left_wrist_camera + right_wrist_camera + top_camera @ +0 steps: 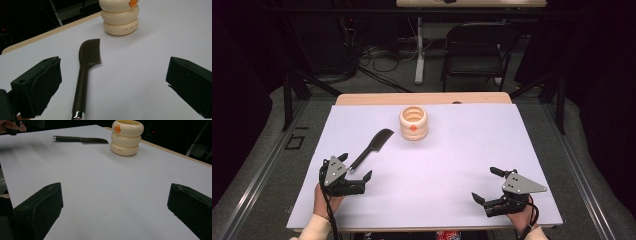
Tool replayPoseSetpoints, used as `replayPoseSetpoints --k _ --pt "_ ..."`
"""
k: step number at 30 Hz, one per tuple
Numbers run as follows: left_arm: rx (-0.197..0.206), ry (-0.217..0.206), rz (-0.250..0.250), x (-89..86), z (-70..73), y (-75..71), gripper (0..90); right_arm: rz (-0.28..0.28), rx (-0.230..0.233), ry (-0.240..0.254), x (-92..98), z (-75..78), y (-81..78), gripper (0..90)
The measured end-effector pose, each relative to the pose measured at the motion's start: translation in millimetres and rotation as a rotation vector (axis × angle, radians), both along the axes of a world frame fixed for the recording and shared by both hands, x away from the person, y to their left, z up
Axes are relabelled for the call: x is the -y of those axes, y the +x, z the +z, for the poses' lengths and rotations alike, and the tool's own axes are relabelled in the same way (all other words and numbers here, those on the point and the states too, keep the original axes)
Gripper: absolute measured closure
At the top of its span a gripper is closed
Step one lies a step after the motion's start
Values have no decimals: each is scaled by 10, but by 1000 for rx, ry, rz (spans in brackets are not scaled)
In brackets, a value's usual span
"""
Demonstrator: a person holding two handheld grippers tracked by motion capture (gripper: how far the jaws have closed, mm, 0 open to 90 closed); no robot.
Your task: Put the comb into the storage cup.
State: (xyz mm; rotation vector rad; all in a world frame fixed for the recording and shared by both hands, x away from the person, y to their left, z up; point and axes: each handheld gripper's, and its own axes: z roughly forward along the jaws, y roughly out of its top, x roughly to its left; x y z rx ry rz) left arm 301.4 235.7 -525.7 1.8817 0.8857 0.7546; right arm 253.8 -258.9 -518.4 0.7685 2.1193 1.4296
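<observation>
A white desk (437, 165) is seen, with a cream cup (413, 123) standing near the middle of its far edge. A dark knife (372, 146) lies flat just beside the cup, toward the left edge, handle pointing at the near-left corner. The left tool (354, 172) is held wide, just short of the handle; the right tool (488, 185), also wide and empty, is kept near the near-right corner. A reach for the knife is judged to be starting: the left tool must be advanced until the handle sits between its jaws, then closed.

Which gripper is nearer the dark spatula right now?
Left. The left gripper sits open right at the handle end of the dark spatula, jaws either side of it. The right gripper is open far across the table, near its front right corner.
</observation>
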Motion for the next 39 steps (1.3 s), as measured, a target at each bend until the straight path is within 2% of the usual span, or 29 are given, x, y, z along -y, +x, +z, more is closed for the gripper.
replayPoseSetpoints --k 5,17,21,25,39 --pt "-5 18 17 11 11 59 2 -1 -2 1 -1 -2 1 0" --pt "-46 69 41 72 53 229 2 -2 -7 -4 -3 -8 8 0" --pt "-70 71 48 82 59 277 2 -4 -10 -2 -3 -9 5 0" --pt "-73 77 49 87 75 305 2 -4 -10 -4 -2 -11 8 0" --pt "-131 110 76 117 82 465 1 -8 -16 -12 -3 -17 15 0"
